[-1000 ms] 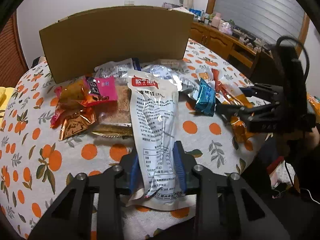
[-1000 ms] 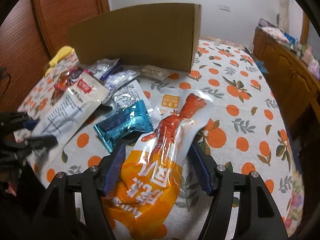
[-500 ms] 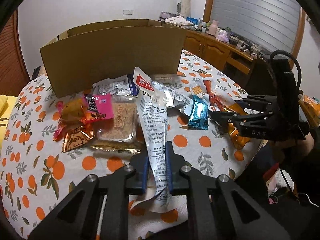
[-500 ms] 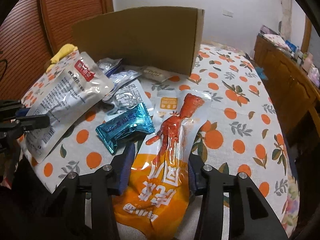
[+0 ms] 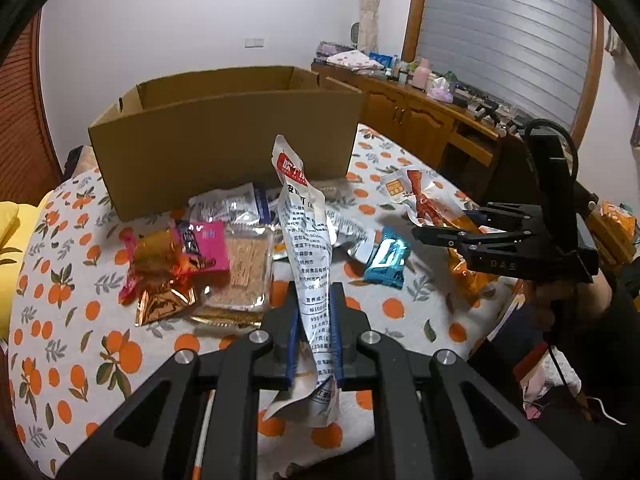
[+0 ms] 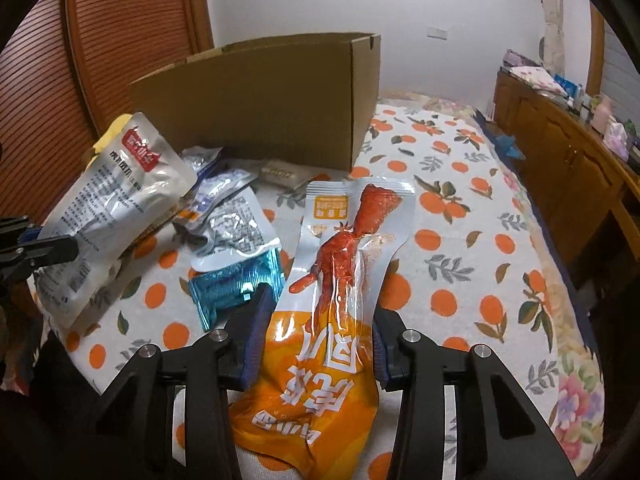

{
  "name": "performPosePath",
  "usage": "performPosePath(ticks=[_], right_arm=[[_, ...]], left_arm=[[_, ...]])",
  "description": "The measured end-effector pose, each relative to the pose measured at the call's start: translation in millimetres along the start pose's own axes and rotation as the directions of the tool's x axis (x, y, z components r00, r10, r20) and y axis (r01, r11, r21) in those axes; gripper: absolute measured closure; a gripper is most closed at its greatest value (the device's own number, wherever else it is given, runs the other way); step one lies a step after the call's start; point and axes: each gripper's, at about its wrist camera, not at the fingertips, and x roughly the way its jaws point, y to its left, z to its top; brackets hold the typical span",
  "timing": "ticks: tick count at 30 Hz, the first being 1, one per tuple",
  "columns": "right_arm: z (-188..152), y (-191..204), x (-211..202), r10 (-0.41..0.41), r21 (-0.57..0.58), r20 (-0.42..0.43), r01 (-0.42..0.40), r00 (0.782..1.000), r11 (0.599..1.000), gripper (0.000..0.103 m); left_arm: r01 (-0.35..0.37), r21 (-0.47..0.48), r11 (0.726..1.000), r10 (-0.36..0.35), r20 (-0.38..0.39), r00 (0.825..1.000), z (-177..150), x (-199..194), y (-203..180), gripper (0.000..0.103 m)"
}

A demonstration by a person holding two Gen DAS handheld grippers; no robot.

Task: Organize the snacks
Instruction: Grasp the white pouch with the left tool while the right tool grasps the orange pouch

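My left gripper (image 5: 314, 322) is shut on a long silver snack pouch (image 5: 306, 240) with a red label, held upright above the table; it also shows in the right wrist view (image 6: 116, 208). My right gripper (image 6: 320, 316) is shut on an orange and white chicken-feet pouch (image 6: 340, 280), lifted off the cloth; it shows in the left wrist view (image 5: 428, 208) too. An open cardboard box (image 5: 224, 136) stands at the back of the table. A teal packet (image 5: 388, 258) lies between the grippers.
Pink (image 5: 204, 244) and gold (image 5: 160, 276) packets, a clear cracker tray (image 5: 244, 276) and silver pouches (image 5: 228, 204) lie on the orange-print tablecloth (image 5: 72, 320). A wooden cabinet (image 5: 432, 120) stands to the right, a slatted wooden door (image 6: 120, 40) behind.
Both grippers closed on their pouches and rose. The silver pouch went from flat to upright; the orange pouch lifted off the cloth.
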Motion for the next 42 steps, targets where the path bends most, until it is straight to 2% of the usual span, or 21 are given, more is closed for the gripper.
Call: performPosePath(ticks=[10,23,30,42], right_arm=[[15.4,-0.8,-16.0,-0.002,-0.007,0.051,0.003,0.999,1.0,0.06],[43.3,20.5,-32.9,0.031,-0.067,0.11,-0.024,0.993,0.997,0.059],[80.0,39.1,-39.7,0.062,-0.139,0.164,-0.039,0.985,0.989,0.059],[154.8,61.3,-29.5,0.135,-0.227,0.241,-0.08,0.961,0.971,0.059]], left_arm=[[-0.007,0.005,1.0,0.007,0.041,0.999,15.5,-9.9,4.2,0.093],[-0.034,0.013,0.999,0.033,0.114,0.993,47.8,-27.0,23.5,0.093],[-0.051,0.031,0.998,0.045,0.167,0.985,81.3,-33.7,44.0,0.093],[-0.121,0.018,0.992,0.115,0.198,0.973,138.8,-25.9,96.2,0.093]])
